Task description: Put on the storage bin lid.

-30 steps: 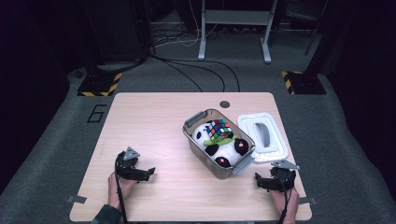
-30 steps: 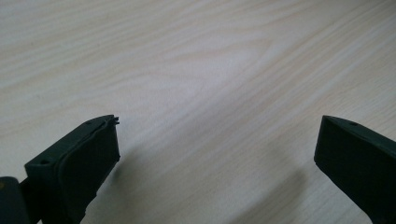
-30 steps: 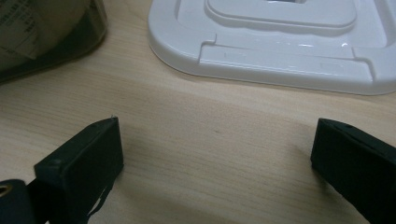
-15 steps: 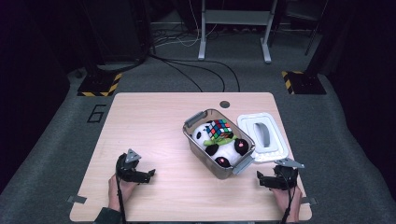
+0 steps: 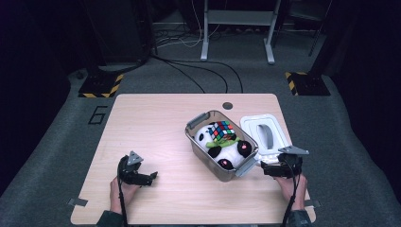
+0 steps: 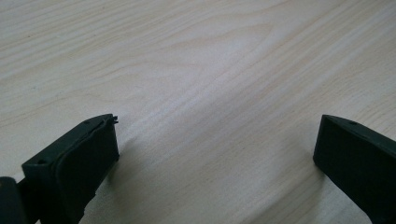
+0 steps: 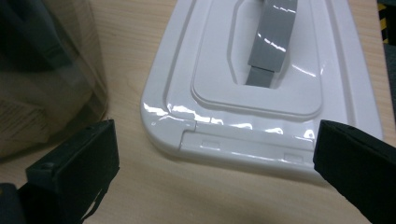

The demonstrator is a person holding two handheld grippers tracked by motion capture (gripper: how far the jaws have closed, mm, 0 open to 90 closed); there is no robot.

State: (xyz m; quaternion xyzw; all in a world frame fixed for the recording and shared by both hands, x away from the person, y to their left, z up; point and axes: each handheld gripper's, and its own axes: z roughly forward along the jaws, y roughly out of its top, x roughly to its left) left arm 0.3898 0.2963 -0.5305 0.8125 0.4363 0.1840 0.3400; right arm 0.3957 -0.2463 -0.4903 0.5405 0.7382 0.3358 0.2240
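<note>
The right gripper (image 5: 269, 169) sits low at the near right of the table (image 5: 156, 123), jaws spread wide and holding nothing. In the right gripper view its jaws frame the near short edge of the white lid (image 7: 261, 107), which lies flat on the wood with its grey handle (image 7: 273, 42) facing up; the clear wall of the storage box (image 7: 51, 79) stands just to the left of that lid.

Compared with a second ago, this gripper has crept slightly nearer and to the right, lining up on the lid's edge rather than the box. That suggests the lid is the next thing to be picked up, probably to close the box.

The left gripper (image 5: 142, 177) rests at the near left, well apart from everything, jaws also wide apart over bare wood, and it has barely shifted.

The box (image 5: 222, 146) stands right of the table's middle, open, already filled with a panda plush (image 5: 227, 149) and a Rubik's cube (image 5: 221, 131) on top. The lid (image 5: 265, 137) lies just beside it on the right, so packing looks finished and only closing remains.
</note>
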